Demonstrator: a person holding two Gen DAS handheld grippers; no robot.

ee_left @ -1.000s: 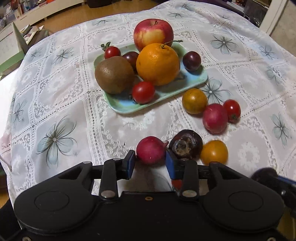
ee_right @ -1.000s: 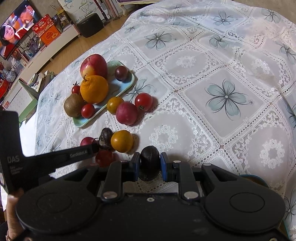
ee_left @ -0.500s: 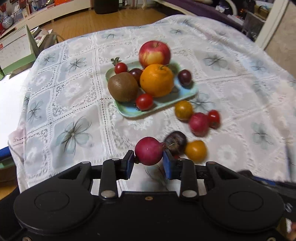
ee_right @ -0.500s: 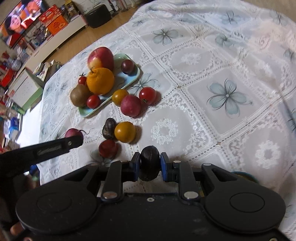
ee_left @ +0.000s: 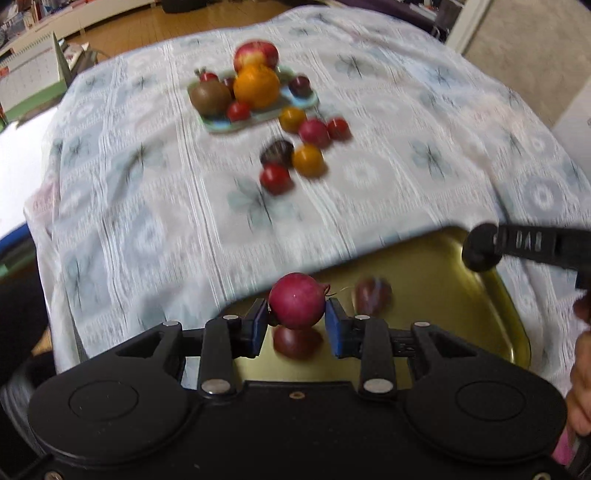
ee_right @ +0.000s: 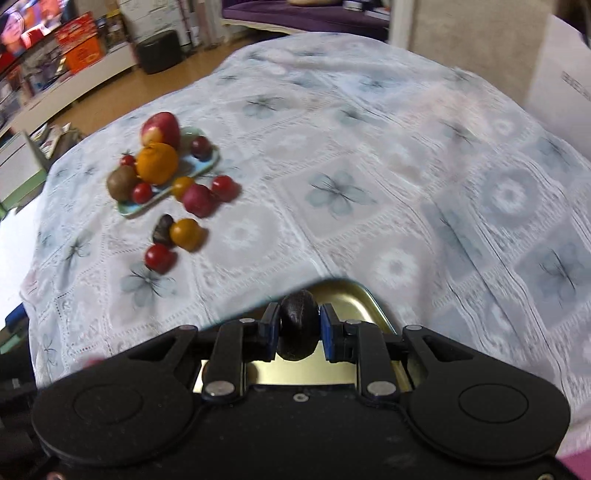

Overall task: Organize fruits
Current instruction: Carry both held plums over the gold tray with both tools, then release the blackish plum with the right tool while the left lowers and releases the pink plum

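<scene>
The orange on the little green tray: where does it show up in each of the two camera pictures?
Left wrist view: the orange sits upper centre, on the green tray, just below the apple.
Right wrist view: the orange sits upper left, on the same tray, again below the apple.
Shared landmark: the kiwi to the orange's left.

A home living room — a television (ee_right: 22, 26) plays at the far left above a low white shelf (ee_right: 85, 85) crowded with boxes, wooden floor (ee_right: 155, 88) beyond the table's far edge — and a lace floral tablecloth (ee_right: 369, 166) covers the table.
</scene>
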